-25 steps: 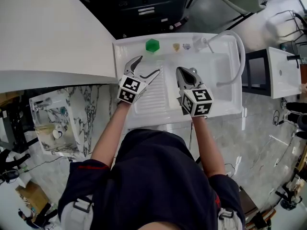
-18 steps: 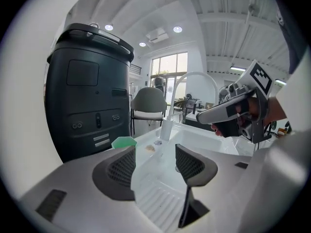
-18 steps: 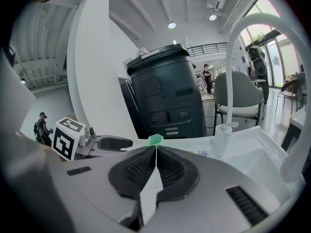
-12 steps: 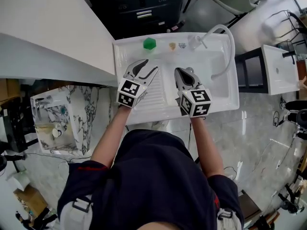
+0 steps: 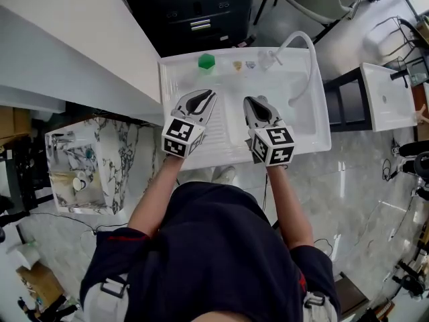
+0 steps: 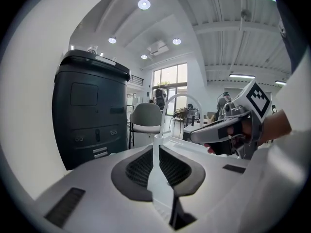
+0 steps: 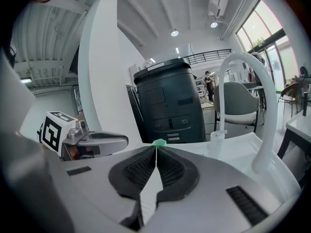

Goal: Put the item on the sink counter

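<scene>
**Grippers shut above the sink, green item on the back ledge**

Basin fills the right half of the white sink bench, with a ribbed drainboard to its left. A white hose arches up from the tap and bends down over the basin. Whether anything lies in the basin cannot be made out.

The green item sits on the bench's back ledge, left of centre. It stands apart from both grippers. Two small pieces lie side by side between it and the tap. A dark cabinet stands behind the bench.

Both forearms reach forward from the person's body, side by side, with the marker cubes facing up. The left gripper hangs over the drainboard, pointing toward the back ledge and tilted slightly down. Its jaws have just been closing and now stand almost pressed together with nothing between them. The right gripper hangs just beside it, near where the drainboard meets the basin, at a similar tilt. Its jaws are pressed together with nothing between them. In the right gripper view the green item shows just beyond the closed jaw tips.
</scene>
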A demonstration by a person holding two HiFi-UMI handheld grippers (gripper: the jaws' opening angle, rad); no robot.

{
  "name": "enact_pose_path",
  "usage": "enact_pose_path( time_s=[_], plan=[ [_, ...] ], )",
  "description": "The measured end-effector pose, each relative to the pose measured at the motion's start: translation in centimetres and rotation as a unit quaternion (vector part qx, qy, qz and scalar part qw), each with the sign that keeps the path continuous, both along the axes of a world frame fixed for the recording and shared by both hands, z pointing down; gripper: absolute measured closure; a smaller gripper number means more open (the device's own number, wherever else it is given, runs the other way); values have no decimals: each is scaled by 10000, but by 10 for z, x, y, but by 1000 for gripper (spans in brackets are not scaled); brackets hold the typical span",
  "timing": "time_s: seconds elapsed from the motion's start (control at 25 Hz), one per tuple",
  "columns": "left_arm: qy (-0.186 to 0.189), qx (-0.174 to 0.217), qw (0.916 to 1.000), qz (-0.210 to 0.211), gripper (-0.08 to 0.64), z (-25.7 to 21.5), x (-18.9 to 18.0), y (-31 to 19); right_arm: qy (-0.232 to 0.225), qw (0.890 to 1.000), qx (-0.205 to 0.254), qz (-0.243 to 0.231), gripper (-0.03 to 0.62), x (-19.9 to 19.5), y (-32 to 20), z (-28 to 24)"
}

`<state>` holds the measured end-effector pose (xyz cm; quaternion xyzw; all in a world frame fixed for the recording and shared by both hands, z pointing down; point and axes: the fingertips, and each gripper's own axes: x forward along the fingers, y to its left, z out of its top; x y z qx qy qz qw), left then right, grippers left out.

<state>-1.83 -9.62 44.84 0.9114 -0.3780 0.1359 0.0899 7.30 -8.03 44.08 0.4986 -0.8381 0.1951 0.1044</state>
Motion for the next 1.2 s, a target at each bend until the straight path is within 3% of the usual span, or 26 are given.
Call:
enact_pose_path(
  time_s=[0.52, 1.2],
  plan=[
    [286, 188, 9993, 170, 545, -39, 20, 54, -9, 9995, 291, -106, 557, 14, 43, -23],
    [307, 155, 9987, 385, 545, -46, 37, 95, -100, 9988, 447, -173, 557, 18, 76, -32]
  ],
)
